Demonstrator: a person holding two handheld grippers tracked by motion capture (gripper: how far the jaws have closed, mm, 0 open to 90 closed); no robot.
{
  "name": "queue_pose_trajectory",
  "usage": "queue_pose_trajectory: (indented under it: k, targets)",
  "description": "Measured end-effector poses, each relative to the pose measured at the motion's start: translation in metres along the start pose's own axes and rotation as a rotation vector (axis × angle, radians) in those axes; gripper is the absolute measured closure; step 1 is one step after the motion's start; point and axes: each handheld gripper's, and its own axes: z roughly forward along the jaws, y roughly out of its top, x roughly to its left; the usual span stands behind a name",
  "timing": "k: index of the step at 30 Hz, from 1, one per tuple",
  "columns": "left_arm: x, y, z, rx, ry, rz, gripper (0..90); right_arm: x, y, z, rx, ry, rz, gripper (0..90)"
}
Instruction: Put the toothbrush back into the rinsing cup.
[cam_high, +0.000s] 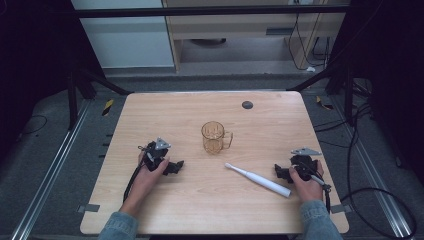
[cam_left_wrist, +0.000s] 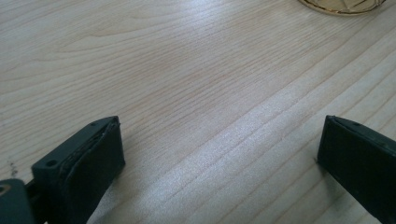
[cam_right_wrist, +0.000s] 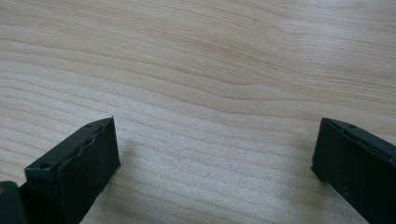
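A clear amber mug (cam_high: 215, 137) with a handle on its right stands upright near the middle of the wooden table (cam_high: 165, 110). A white electric toothbrush (cam_high: 257, 179) lies flat in front of it, slanting toward the right. My left gripper (cam_high: 176, 167) rests on the table left of the mug, held by a hand, its jaws wide apart over bare wood (cam_left_wrist: 219, 144). The mug's base (cam_left_wrist: 345, 5) peeks in at the top of the left gripper view. My right gripper (cam_high: 280, 172) sits just right of the toothbrush's handle end, open, with nothing between its jaws (cam_right_wrist: 215, 149).
A dark round grommet (cam_high: 247, 105) is set in the table near its far edge. Cables trail over the floor at the right, and black frame legs stand at both far corners. A pale cabinet stands beyond the table.
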Motion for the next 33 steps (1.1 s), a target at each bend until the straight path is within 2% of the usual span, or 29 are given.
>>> queue_pose_trajectory:
  k: [8, 19, 20, 21, 24, 28, 33]
  targets:
    - [0.002, 0.001, 0.001, 0.002, 0.001, 0.004, 0.0, -0.001, 0.0, 0.0, -0.002, 0.004, -0.005, 1.3]
    - [0.003, -0.001, -0.001, -0.001, 0.005, -0.006, 0.0, -0.005, 0.0, -0.004, -0.025, 0.022, 0.005, 9.1]
    - [0.003, -0.001, -0.001, -0.001, 0.003, 0.0, 0.0, -0.006, 0.001, -0.01, -0.054, 0.02, -0.002, 9.8]
    - [0.003, -0.001, -0.001, -0.001, 0.003, 0.0, 0.0, -0.006, 0.001, -0.01, -0.054, 0.02, -0.002, 9.8]
    - [0.003, -0.001, -0.001, 0.0, 0.003, 0.001, 0.0, -0.005, 0.002, -0.024, -0.103, 0.009, 0.004, 10.3]
    - [0.004, 0.0, -0.001, 0.002, 0.001, 0.006, 0.0, -0.001, 0.003, -0.034, -0.123, -0.002, -0.009, 10.2]
    - [0.004, 0.0, -0.001, 0.002, -0.001, 0.008, 0.0, 0.0, 0.004, -0.041, -0.152, 0.022, -0.027, 10.5]
